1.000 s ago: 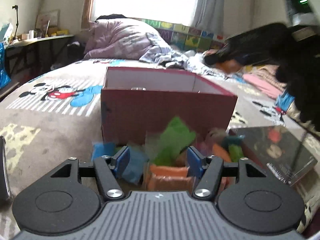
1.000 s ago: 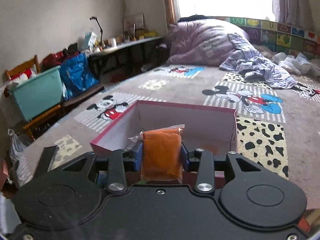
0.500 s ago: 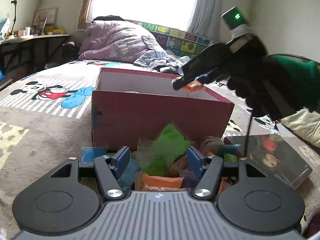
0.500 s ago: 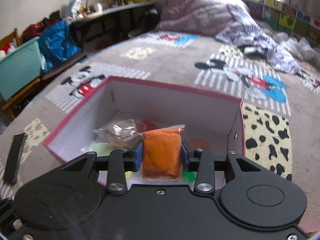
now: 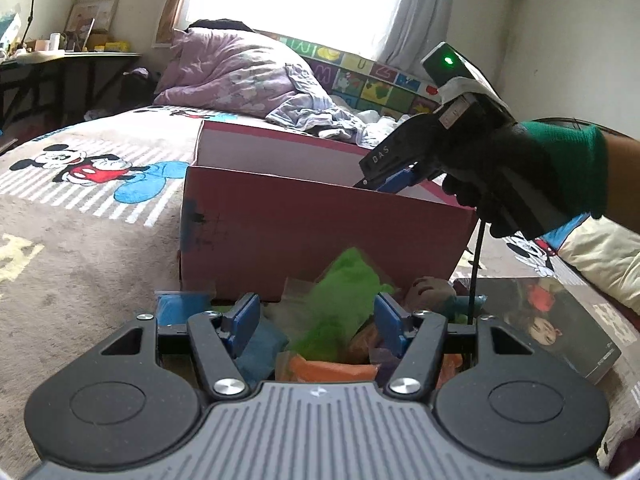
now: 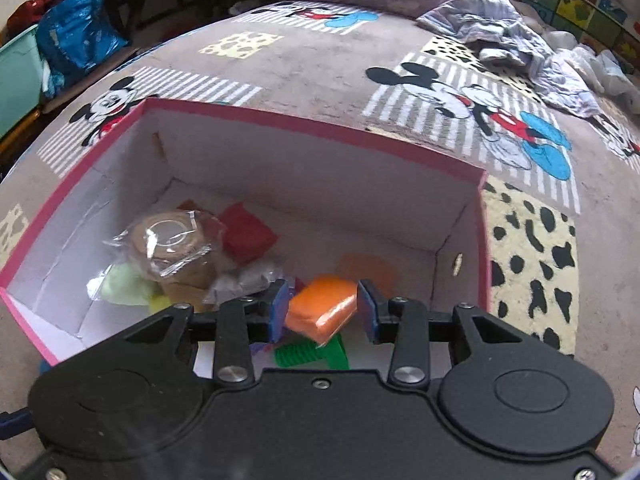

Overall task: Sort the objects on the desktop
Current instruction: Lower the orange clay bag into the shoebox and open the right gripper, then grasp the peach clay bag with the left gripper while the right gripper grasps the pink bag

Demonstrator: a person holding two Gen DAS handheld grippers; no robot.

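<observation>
Left wrist view: the left gripper hovers low over a heap of small packets on the grey cartoon-print bedspread, its blue pads wide apart and gripping nothing. Between them lie a blue packet, a crumpled green packet and an orange packet. Behind the heap stands the open pink cardboard box. To its right a gloved hand tips the right gripper over the box rim; what its pads hold cannot be told from here.

Right wrist view: this one looks down into the box, showing a wrapped tan roll, a red packet and a green ridged piece. The right gripper is parted, and an orange sachet sits tilted between its pads; contact is unclear.
</observation>
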